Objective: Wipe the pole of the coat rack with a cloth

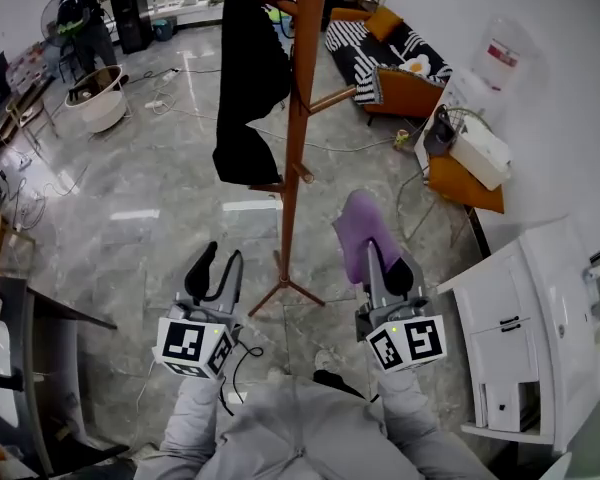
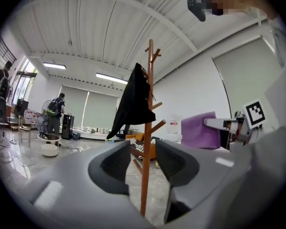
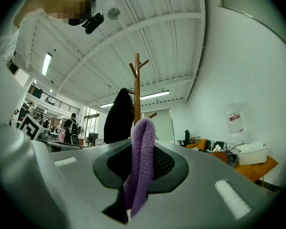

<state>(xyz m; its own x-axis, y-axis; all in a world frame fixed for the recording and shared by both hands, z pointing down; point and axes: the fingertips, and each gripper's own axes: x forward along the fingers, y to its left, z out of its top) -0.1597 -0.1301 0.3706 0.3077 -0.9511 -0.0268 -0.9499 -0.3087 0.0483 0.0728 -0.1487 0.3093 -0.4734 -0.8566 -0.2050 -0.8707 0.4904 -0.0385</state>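
Note:
The wooden coat rack pole [image 1: 298,118] rises from its splayed feet on the marble floor, ahead of both grippers. A black coat [image 1: 248,78] hangs from a peg on its left side. My right gripper [image 1: 377,258] is shut on a purple cloth [image 1: 362,230], which folds up between its jaws [image 3: 142,156]; it is held to the right of the pole, apart from it. My left gripper [image 1: 215,270] is open and holds nothing. In the left gripper view the pole [image 2: 148,128] shows through the gap between the jaws, and the purple cloth [image 2: 198,131] is at the right.
A white cabinet [image 1: 525,338] stands at the right. An orange sofa [image 1: 395,63] with striped cushions sits behind the rack. A dark desk [image 1: 15,368] is at the left. A person [image 1: 85,13] stands far back left by a round tub [image 1: 98,96].

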